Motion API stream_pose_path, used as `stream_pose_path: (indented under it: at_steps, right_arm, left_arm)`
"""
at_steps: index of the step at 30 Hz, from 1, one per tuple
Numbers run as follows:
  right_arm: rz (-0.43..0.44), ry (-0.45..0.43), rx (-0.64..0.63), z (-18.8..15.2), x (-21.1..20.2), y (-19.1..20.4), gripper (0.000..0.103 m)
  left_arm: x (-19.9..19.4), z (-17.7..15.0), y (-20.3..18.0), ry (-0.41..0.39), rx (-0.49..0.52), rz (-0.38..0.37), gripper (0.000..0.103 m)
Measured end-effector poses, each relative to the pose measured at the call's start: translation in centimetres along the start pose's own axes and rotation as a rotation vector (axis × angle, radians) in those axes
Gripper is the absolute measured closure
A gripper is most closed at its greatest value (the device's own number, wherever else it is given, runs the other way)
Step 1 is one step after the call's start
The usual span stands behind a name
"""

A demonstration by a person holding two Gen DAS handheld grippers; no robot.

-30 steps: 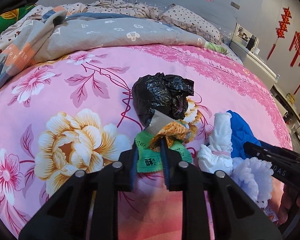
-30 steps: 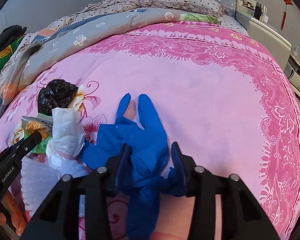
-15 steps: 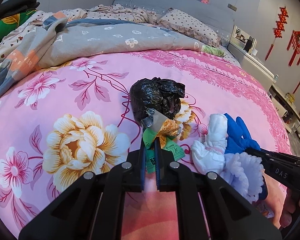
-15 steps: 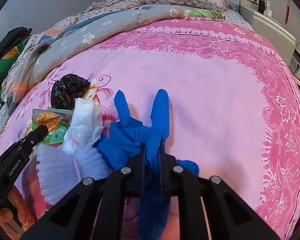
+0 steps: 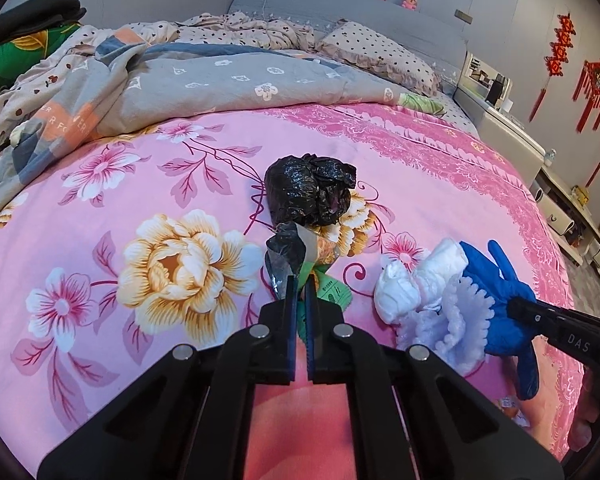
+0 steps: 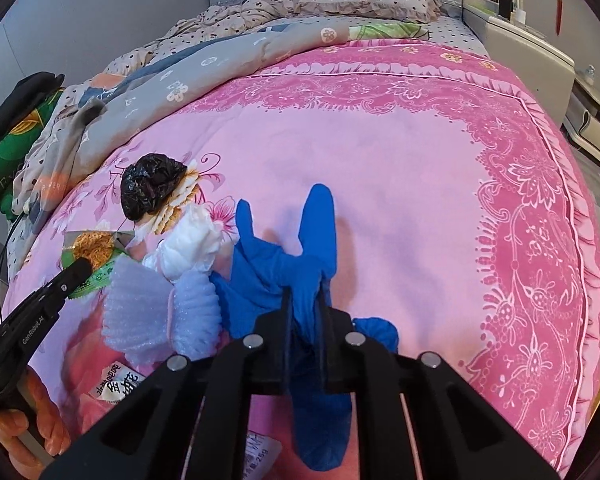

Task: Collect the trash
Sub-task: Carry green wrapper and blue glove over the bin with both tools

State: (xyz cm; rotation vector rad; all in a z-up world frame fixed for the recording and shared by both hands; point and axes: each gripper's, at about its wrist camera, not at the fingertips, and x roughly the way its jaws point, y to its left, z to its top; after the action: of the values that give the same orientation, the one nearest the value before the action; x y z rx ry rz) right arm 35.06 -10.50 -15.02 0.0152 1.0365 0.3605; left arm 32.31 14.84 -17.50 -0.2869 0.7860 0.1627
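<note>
The left gripper (image 5: 299,280) was clamped on a green snack wrapper (image 5: 332,286), its jaws pinching the wrapper's crumpled silver-and-green end; the wrapper fanned out past the tips toward 12 o'clock in the left wrist view; just beyond it, also at 12 o'clock, a balled black plastic bag (image 5: 310,190) lay on the pink floral bedspread (image 5: 120,208), close to the wrapper though contact could not be told. At 3 o'clock from the left tips sat a wad of white tissue (image 5: 416,280), and touching it, toward 4 o'clock, a piece of white foam netting (image 5: 456,320).

The right gripper (image 6: 305,300) had its jaws pressed together on a blue glove (image 6: 296,264); the glove's fingers stood up past the tips toward 12 o'clock, and its cuff hung below the jaws toward 6 o'clock. At 9 o'clock from those tips lay the foam netting and the tissue, touching the glove's edge; the black bag was further out, near 10 o'clock. Another printed packet (image 6: 116,386) lay on the bedspread at 8 o'clock, partly under the netting.
</note>
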Motion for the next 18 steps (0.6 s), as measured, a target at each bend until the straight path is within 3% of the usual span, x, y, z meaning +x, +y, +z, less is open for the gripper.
stream_pose_path:
  at_steps: [18]
  right_arm:
    - [-0.001,-0.087,0.118,-1.8,-7.1,-5.7,0.095]
  left_arm:
    - [-6.8,0.4,-1.6,-0.068,0.034,0.011,0.101]
